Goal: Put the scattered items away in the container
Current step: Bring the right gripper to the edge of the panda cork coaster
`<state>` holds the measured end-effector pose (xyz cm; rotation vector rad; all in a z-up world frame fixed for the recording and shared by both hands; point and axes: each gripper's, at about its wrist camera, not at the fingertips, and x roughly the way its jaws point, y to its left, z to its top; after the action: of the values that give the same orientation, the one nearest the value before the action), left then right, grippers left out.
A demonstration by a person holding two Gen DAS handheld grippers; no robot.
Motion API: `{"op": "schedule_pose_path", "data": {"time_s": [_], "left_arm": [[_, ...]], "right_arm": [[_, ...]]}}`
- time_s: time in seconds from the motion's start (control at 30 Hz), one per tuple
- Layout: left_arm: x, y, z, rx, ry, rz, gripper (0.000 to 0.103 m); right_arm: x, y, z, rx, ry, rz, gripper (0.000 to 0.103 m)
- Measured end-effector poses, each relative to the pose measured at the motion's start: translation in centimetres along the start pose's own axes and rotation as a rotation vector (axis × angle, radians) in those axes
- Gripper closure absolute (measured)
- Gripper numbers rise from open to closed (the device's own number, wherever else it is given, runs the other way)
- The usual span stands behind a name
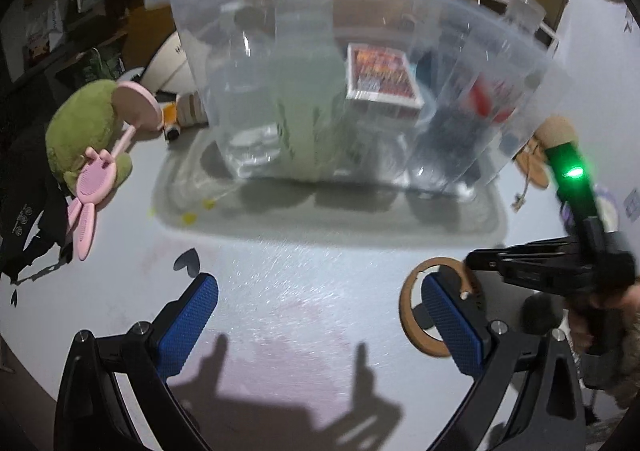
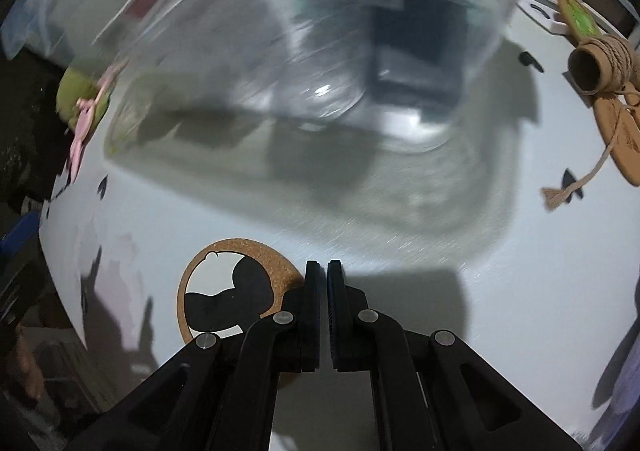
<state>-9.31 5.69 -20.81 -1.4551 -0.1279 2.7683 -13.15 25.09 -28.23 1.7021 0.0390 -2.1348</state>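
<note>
No legible text on container (image 1: 360,51). Left hand-held gripper (image 1: 320,327) wide, empty; right hand-held gripper (image 2: 323,271) pinched together, empty.

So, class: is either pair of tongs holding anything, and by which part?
Nothing is held. The left tongs stand open over bare table; the right tongs are shut and empty beside the cork ring.
</note>
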Motion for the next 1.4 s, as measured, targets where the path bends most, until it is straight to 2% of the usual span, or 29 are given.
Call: {"op": "schedule_pose_path", "data": {"time_s": [0.17,0.27,0.47,0.7,0.87,1.07,1.17,1.27,1.4], "left_arm": [[2.3,-0.1,-1.1,0.117,0.051,-0.017,0.001],[3.7,-0.4,-1.9,0.196,0.07,-0.004,0.001],[5.5,0.3,-2.8,0.274,0.097,0.035,0.001],[5.7,0.8,-2.9,0.316,0.124,-0.058,0.001],[4.7,-0.8,-4.5,0.416,0.125,-0.133,0.001],[3.6,-1.8,-6.1,0.475,0.122,-0.185,0.001],[2.8,-0.7,-5.4,0.447,0.083,-0.164,0.001],[3.1,1.0,-4.3,0.386,0.057,-0.093,0.001],[5.0,3.1,-3.2,0.334,0.09,-0.014,0.001]], "right_arm": [[0.0,2.1,-2.0,-0.001,-0.009,0.005,0.099],[0.3,3.5,-3.1,0.006,-0.024,-0.006,0.098],[0.4,4.0,-3.9,0.087,-0.06,-0.028,0.098],[0.7,4.8,-4.9,0.158,-0.083,-0.045,0.099],[0.9,5.7,-6.0,0.188,-0.091,-0.064,0.099],[0.6,6.4,-7.2,0.217,-0.101,-0.095,0.099],[0.5,6.7,-7.6,0.218,-0.109,-0.112,0.099],[0.6,6.8,-7.7,0.233,-0.122,-0.115,0.099],[0.7,6.8,-7.7,0.253,-0.134,-0.109,0.099]]}}
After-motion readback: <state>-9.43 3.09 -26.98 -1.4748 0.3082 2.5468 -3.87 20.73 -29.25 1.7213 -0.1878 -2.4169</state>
